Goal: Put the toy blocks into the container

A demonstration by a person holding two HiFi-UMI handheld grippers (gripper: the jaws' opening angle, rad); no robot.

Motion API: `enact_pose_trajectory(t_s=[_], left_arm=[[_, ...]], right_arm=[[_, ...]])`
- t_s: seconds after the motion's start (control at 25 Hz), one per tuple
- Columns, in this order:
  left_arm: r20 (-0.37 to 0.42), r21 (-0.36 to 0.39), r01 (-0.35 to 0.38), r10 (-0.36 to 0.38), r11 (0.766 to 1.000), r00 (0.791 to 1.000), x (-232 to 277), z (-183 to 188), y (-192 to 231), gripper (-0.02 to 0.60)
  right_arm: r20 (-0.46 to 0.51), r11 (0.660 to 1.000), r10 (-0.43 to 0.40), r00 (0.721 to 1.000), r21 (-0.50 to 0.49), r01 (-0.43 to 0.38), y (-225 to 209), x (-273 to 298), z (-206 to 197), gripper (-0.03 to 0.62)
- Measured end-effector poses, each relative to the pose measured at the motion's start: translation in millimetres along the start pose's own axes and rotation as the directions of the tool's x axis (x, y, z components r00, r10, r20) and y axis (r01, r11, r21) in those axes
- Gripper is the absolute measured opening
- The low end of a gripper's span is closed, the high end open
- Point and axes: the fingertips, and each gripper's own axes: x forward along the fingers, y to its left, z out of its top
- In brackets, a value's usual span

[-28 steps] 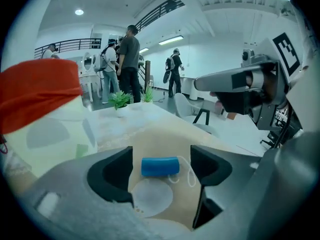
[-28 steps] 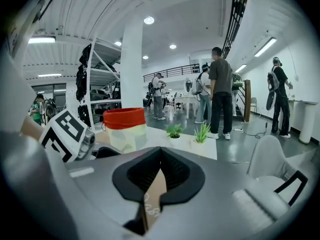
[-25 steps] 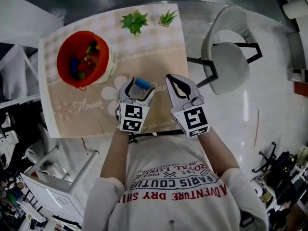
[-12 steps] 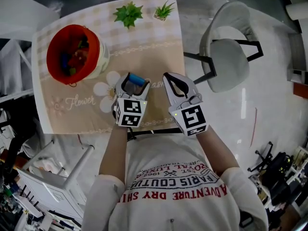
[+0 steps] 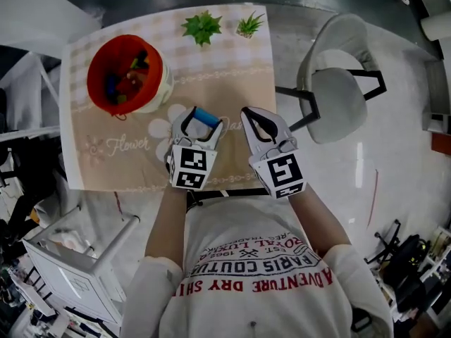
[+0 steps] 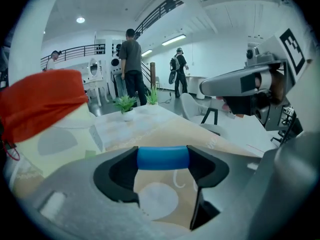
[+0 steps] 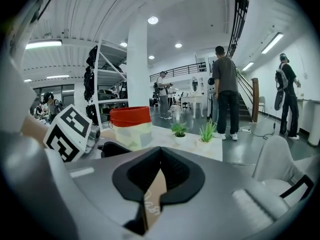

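Observation:
A small blue toy block (image 5: 206, 116) sits crosswise between the tips of my left gripper (image 5: 203, 118), just above the flower-print tablecloth. In the left gripper view the blue block (image 6: 163, 158) spans the gap and both pads press on its ends. These jaws have just been closing onto it. The container (image 5: 123, 72) is a pale bucket with a red lining and holds several coloured blocks. It stands at the far left of the table, up and to the left of the left gripper. My right gripper (image 5: 258, 116) hovers beside the left one, shut and empty, its tips meeting (image 7: 160, 151).
Two small potted plants (image 5: 201, 27) (image 5: 248, 25) stand at the table's far edge. A grey chair (image 5: 338, 83) is to the right of the table (image 5: 232, 83). A white cabinet (image 5: 77, 273) stands at the lower left. People stand in the background (image 6: 131, 66).
The left gripper's jaws have drawn in onto the blue block. The head view has shifted a little. The right gripper has kept its place.

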Motion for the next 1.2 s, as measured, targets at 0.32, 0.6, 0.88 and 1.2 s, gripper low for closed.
enact_pose_trajectory(t_s=[0.32, 0.6, 0.88, 1.2], left_arm=[[0.152, 0.038, -0.077, 0.071, 0.996, 0.986, -60.9, 58.6, 38.7, 0.313], [0.259, 0.054, -0.14, 0.122, 0.989, 0.958, -112.4, 98.6, 85.1, 0.313], [0.302, 0.048, -0.19, 0.167, 0.981, 0.939, -142.7, 114.9, 146.7, 0.313], [0.261, 0.046, -0.227, 0.208, 0.973, 0.943, -145.4, 103.2, 206.5, 0.312]], right_arm=[[0.068, 0.998, 0.031, 0.997, -0.051, -0.028, 31.3, 12.6, 49.0, 0.002], [0.112, 0.996, 0.038, 0.993, -0.087, -0.028, 56.5, 32.7, 88.3, 0.0], [0.143, 0.994, 0.035, 0.989, -0.104, -0.021, 79.7, 61.9, 122.4, 0.0], [0.137, 0.997, 0.003, 0.991, -0.083, 0.009, 92.9, 94.8, 131.6, 0.0]])
